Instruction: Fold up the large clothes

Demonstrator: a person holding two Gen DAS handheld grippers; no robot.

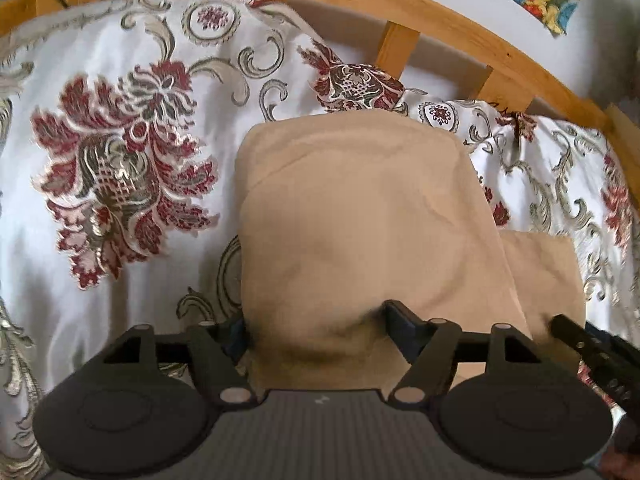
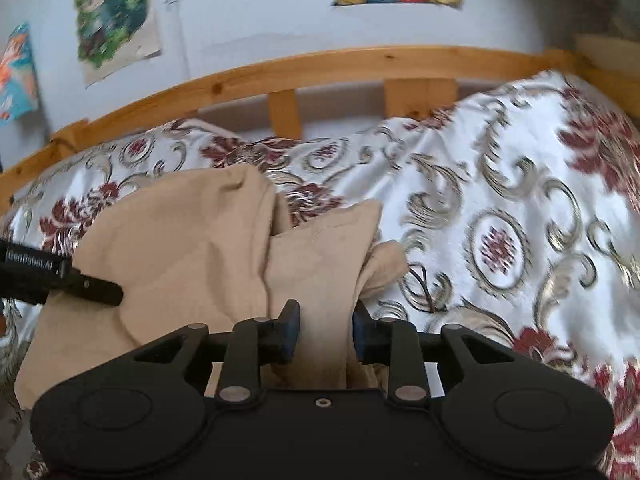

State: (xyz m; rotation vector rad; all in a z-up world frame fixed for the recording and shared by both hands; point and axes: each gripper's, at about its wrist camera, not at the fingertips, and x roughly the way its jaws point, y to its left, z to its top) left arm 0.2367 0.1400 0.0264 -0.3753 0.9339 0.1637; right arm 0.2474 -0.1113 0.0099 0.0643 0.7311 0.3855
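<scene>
In the left wrist view the left claw (image 1: 316, 320) stands with its jaws spread wide at the lower middle of the frame, and the near edge of a tan garment (image 1: 360, 216) bulges between them; the left fingertip is mostly hidden behind the cloth, so whether the pads press it cannot be told, though the wide gap reads as released. From there the tan garment runs up the centre of the frame as a smooth folded panel with rounded upper corners, and a second flap of it lies flat at the right, just beside the main panel. At the lower right edge of this view the dark tip of the right claw (image 1: 568, 326) reaches in over the cloth. In the right wrist view the right claw (image 2: 323, 330) sits at the lower middle with its jaws part way apart, a bunched strip of the garment (image 2: 200, 252) standing up between them; the pads look just clear of the fabric, so the hold appears let go. The rest of the garment lies rumpled toward the left of that frame, where the left claw's finger (image 2: 96, 286) rests over it. All of it lies on a bed covered by a white bedspread (image 1: 120, 152) with red and grey flowers, bounded at the top of both views by a wooden bed rail (image 2: 320, 64), with coloured pictures (image 2: 116, 12) on the pale wall behind.
</scene>
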